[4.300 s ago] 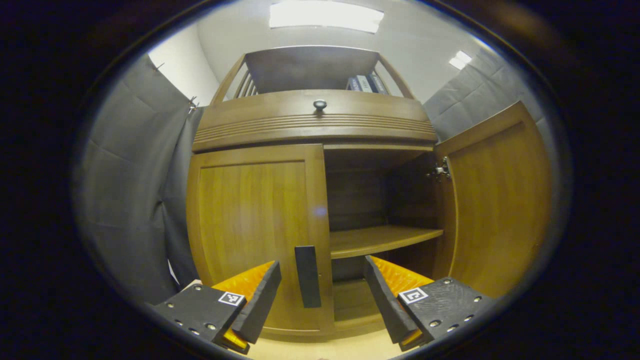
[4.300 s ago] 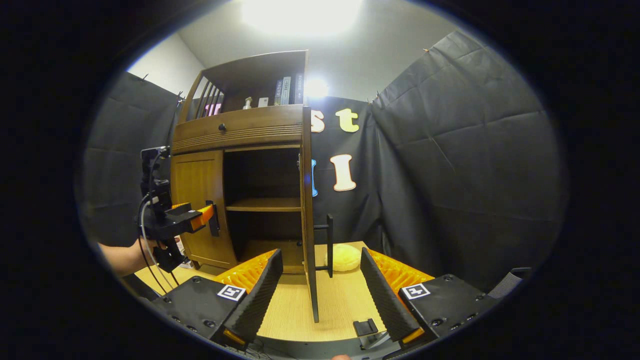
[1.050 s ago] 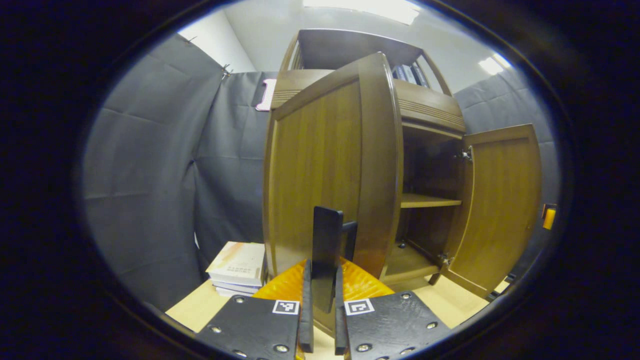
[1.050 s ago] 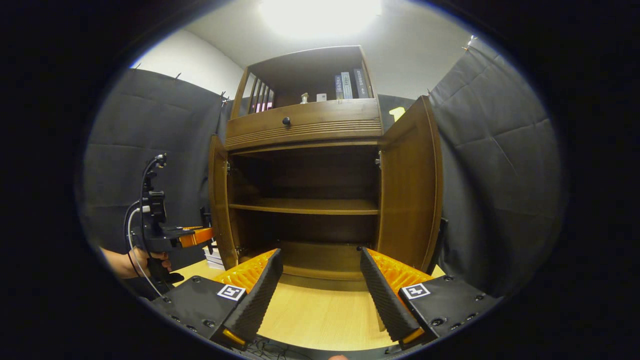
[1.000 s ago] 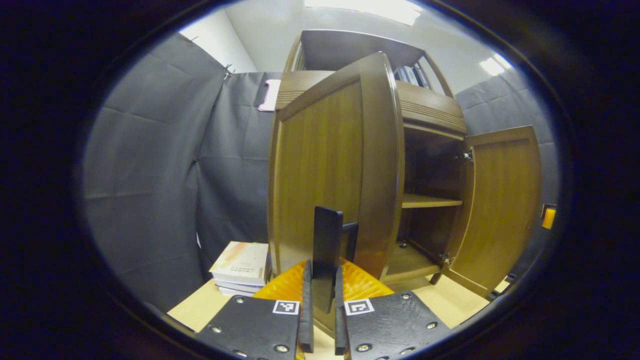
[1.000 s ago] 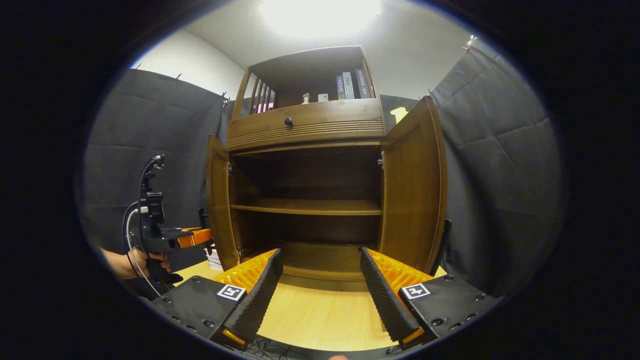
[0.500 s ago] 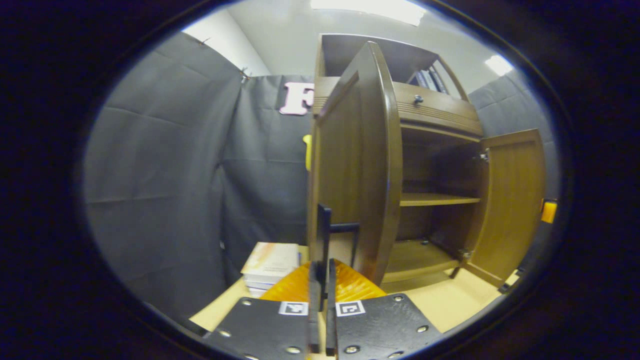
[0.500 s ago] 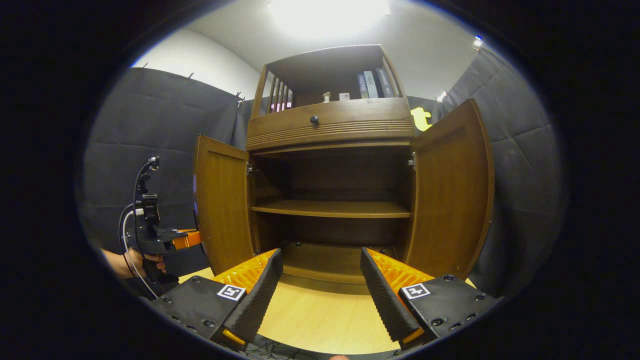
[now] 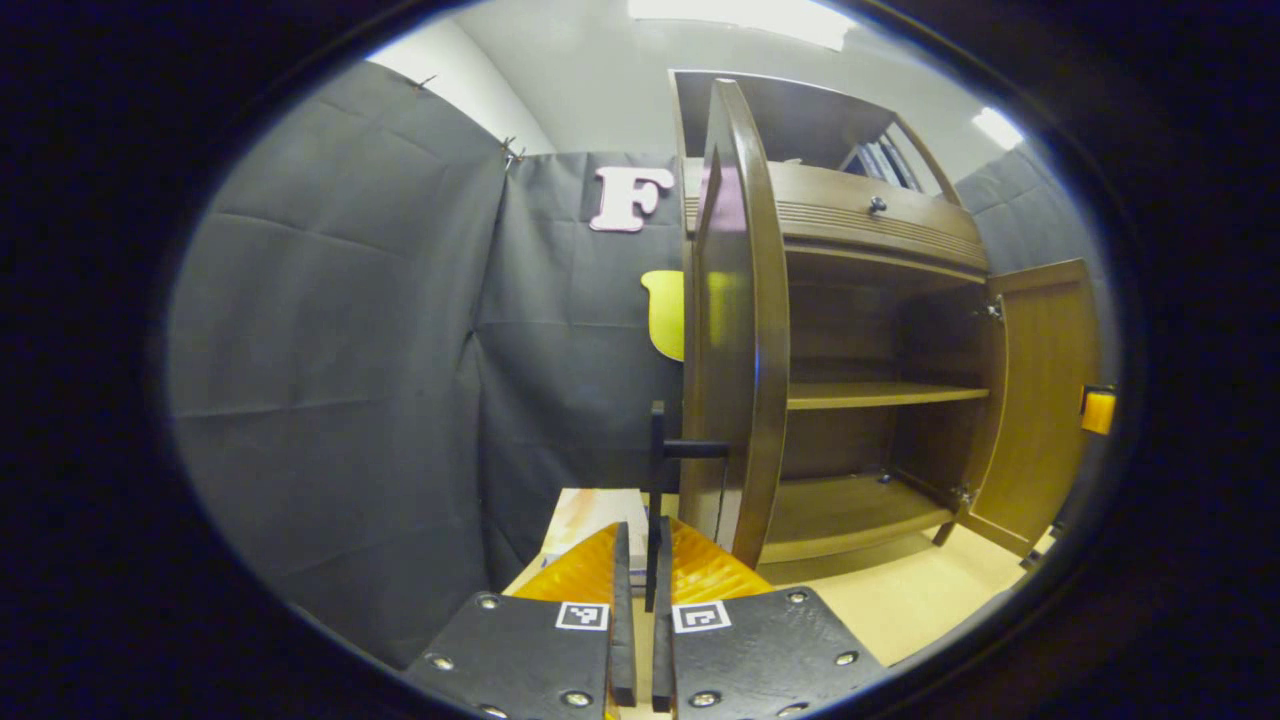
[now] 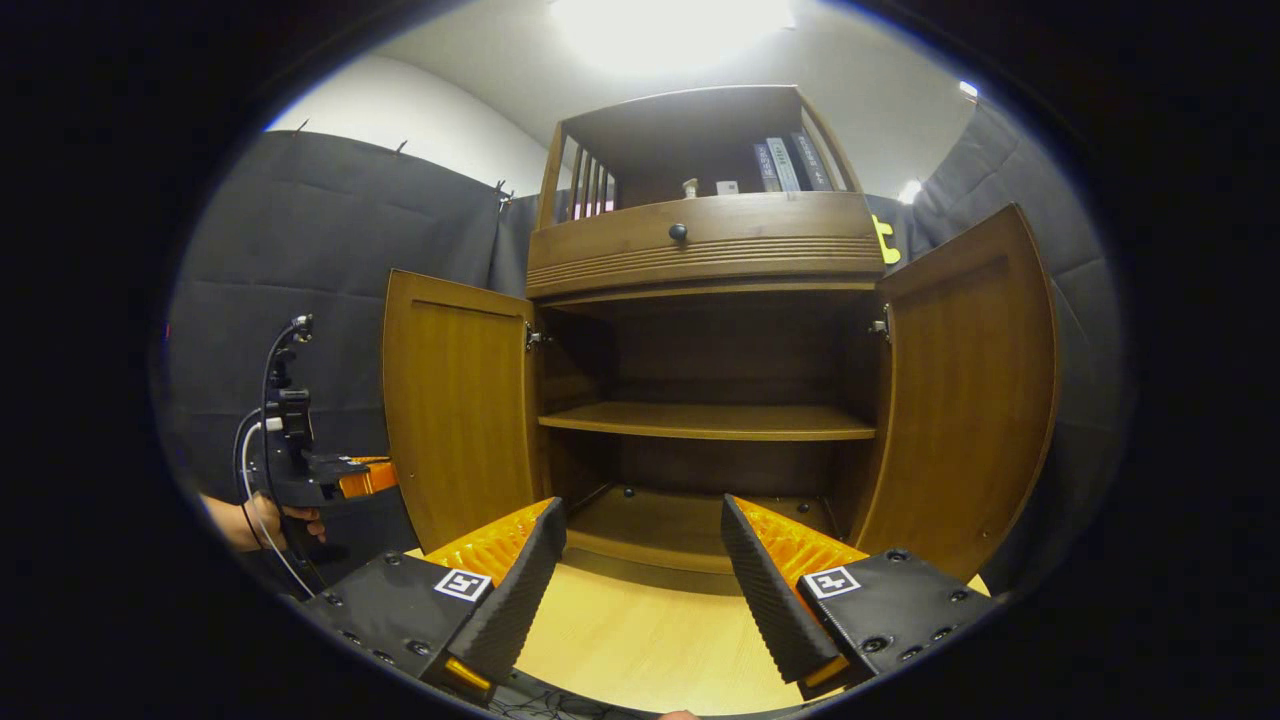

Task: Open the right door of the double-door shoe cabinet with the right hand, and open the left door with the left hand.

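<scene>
The wooden shoe cabinet (image 10: pixel 705 250) stands with both doors swung out. In the left gripper view the left door (image 9: pixel 735 330) is edge-on, and my left gripper (image 9: pixel 641 535) is shut on its black bar handle (image 9: pixel 657 440). The right door (image 9: pixel 1045 390) hangs open at the far right. In the right gripper view the left door (image 10: pixel 455 400) and right door (image 10: pixel 965 390) flank the bare inner shelf (image 10: pixel 710 420). My right gripper (image 10: pixel 640 560) is open over the table, holding nothing. The left gripper (image 10: pixel 372 478) sits beside the left door, held by a hand (image 10: pixel 255 520).
A stack of books (image 9: pixel 585 515) lies on the light wooden table (image 10: pixel 650 640) left of the cabinet. Books and small items stand on the top shelf (image 10: pixel 780 165). A drawer with a round knob (image 10: pixel 678 232) is above the doors. Black cloth walls close in on both sides.
The left door has swung farther out with my left gripper on its handle and is now edge-on in the left gripper view. The right gripper stays open, its view shifted a little.
</scene>
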`<state>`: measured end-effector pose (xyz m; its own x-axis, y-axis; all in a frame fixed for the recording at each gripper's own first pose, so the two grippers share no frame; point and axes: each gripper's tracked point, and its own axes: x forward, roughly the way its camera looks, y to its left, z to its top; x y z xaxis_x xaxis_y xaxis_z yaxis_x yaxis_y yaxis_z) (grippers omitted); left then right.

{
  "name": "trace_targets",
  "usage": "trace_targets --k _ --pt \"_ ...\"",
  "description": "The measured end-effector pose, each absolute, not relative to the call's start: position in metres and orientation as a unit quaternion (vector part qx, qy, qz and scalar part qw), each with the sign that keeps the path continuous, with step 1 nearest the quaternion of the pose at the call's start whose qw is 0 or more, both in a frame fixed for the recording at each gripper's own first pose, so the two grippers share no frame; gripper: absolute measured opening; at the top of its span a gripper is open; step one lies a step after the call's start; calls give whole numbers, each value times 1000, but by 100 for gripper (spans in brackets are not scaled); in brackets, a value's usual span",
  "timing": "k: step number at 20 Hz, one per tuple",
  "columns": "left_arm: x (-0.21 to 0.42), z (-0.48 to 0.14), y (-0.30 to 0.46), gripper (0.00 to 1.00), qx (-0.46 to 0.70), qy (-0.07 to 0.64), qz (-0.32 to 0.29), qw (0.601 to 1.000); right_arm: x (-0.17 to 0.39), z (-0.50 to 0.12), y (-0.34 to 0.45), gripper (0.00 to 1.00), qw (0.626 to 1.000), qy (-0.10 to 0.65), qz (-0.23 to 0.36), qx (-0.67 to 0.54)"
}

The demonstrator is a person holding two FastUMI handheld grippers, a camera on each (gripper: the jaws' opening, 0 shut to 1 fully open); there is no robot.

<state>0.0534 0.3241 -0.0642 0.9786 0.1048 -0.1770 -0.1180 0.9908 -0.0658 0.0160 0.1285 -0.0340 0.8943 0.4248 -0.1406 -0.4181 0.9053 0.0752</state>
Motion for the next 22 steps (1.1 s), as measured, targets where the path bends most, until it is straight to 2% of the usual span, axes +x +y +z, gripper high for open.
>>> trace_targets --k 7,14,22 --pt "51 -69 354 9 -49 80 38 995 17 -37 153 98 976 80 202 24" --pt "46 -58 352 10 -52 70 8 996 19 -29 157 98 980 69 183 20" --pt "6 -17 324 8 -51 46 25 997 15 -13 118 98 985 45 164 12"
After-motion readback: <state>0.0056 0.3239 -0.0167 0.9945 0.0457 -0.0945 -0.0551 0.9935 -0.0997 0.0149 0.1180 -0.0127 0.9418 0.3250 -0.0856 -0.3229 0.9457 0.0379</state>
